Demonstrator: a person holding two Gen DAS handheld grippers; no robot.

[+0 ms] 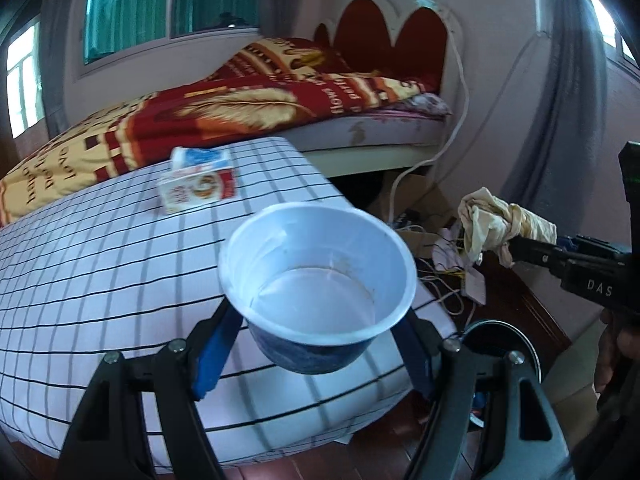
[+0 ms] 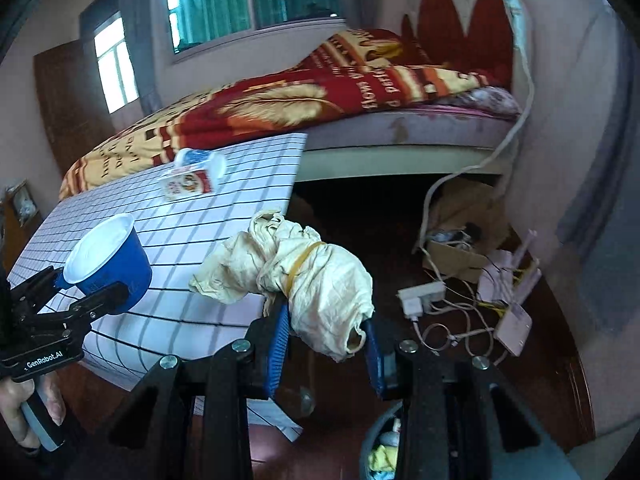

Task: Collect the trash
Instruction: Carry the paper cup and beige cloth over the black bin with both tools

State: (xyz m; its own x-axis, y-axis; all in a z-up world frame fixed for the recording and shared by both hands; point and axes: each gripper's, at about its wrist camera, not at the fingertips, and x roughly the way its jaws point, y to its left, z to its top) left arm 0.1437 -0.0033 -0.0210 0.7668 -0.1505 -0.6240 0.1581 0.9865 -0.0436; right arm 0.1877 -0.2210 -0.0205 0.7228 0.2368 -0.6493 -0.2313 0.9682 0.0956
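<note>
A: Where are we now with the trash?

B: We hold two pieces. Our left gripper (image 1: pixel 316 344) is closed on the blue cup (image 1: pixel 316 280), its blue pads pressing the cup's sides under the white rim; the cup looks empty inside. Our right gripper (image 2: pixel 326 344) is clamped on the crumpled cream bundle (image 2: pixel 296 280), which has a rubber band around it. Both things are lifted in the air, near the edge of the checked table (image 1: pixel 100 264).

A: And the bin?

B: We see a round bin (image 2: pixel 380 452) low between the fingers of the right gripper, with some coloured scraps already inside it. In the left view its dark rim (image 1: pixel 504 332) shows just beyond the table corner. We judge that neither piece is dropped yet, so the release is still to do.

A: What is left after that?

B: A small carton (image 1: pixel 198 184) lies on its side on the table, well apart from the cup. It looks like trash also, so we think one more trip is needed.

A: Does anything stand in our way?

B: The table corner is close to the bin, and the two grippers are near each other. On the floor beside the bin are a power strip (image 2: pixel 420 296), cables and a cardboard box (image 2: pixel 460 256). These are not for us to collect, we believe; we should keep the bundle from falling on them. The bed (image 1: pixel 240 112) stays behind the table.
</note>
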